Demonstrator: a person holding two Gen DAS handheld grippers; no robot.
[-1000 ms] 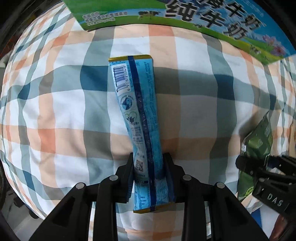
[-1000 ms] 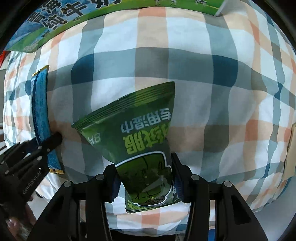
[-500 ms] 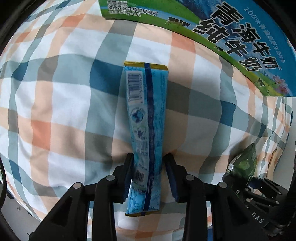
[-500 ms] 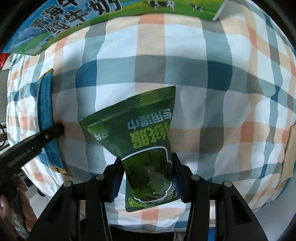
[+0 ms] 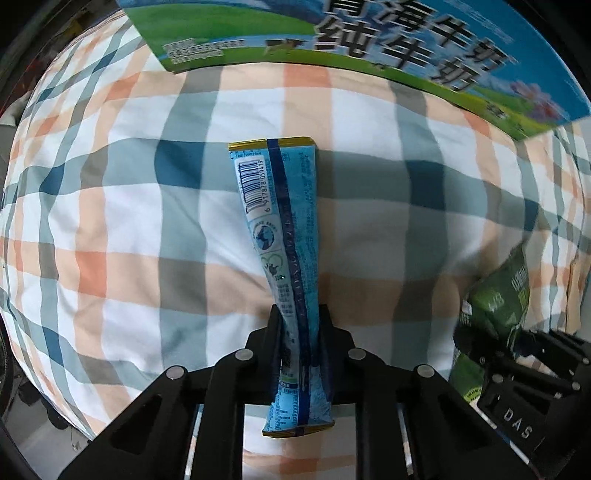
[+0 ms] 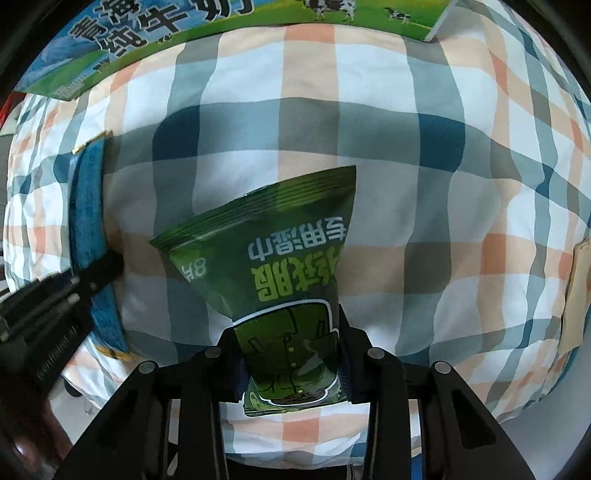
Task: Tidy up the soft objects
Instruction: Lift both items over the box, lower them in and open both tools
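Observation:
My left gripper (image 5: pixel 298 325) is shut on a long light-blue snack packet (image 5: pixel 281 236) with a barcode, held above the checked cloth (image 5: pixel 122 229). My right gripper (image 6: pixel 290 332) is shut on a green wet-wipe pouch (image 6: pixel 273 247) with white characters. The green pouch also shows at the right of the left wrist view (image 5: pixel 498 295), with the right gripper (image 5: pixel 517 362) under it. The blue packet shows at the left of the right wrist view (image 6: pixel 88 221), with the left gripper (image 6: pixel 55 302) on it.
A blue and green milk carton box (image 5: pixel 369 40) lies along the far edge of the cloth; it also shows in the right wrist view (image 6: pixel 177 33). A tan object (image 6: pixel 576 295) sits at the right edge. Floor (image 5: pixel 33 443) shows past the near cloth edge.
Both grippers have shifted over the cloth with their packets still held. The milk box looms larger in the left wrist view than half a second ago.

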